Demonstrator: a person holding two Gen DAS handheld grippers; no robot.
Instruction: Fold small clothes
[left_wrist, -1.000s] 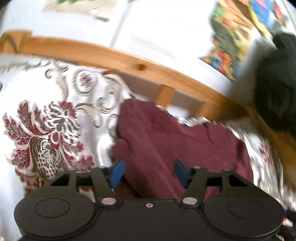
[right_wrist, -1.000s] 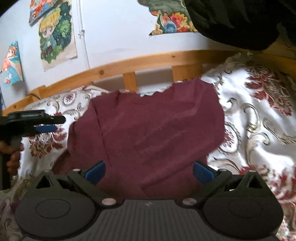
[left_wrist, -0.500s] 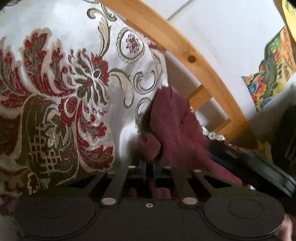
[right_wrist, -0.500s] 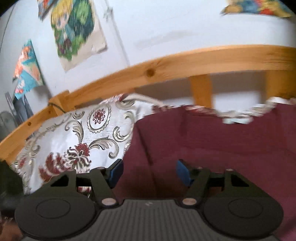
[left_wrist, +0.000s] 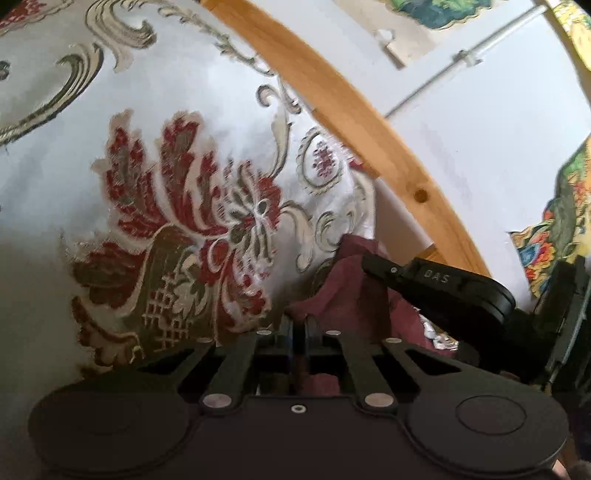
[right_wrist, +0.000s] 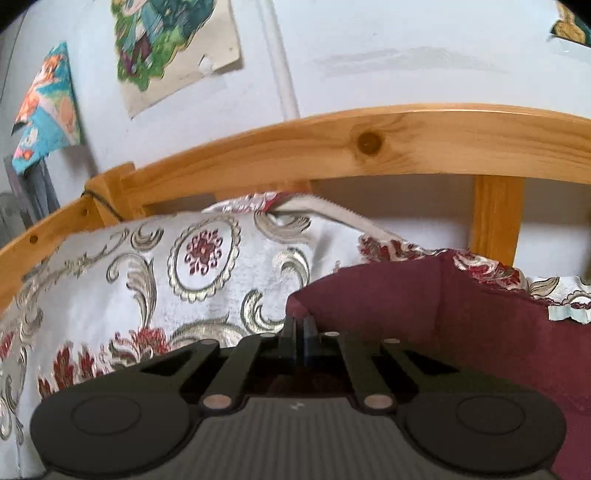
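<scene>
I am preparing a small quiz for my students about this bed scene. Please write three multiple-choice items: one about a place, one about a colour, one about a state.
1. Where does the garment lie?
A. on the patterned bedspread
B. over the wooden rail
C. on the floor

2. What colour is the garment?
A. navy blue
B. dark red
C. yellow

3. How do the jaws of the right gripper stand?
A. wide open above the cloth
B. open, with nothing near
C. closed at the garment's corner

Key:
1 A, the cloth rests on the flowered cover, below the rail.
2 B, it is maroon in both wrist views.
3 C, the fingers meet with almost no gap where the corner of the cloth begins.
</scene>
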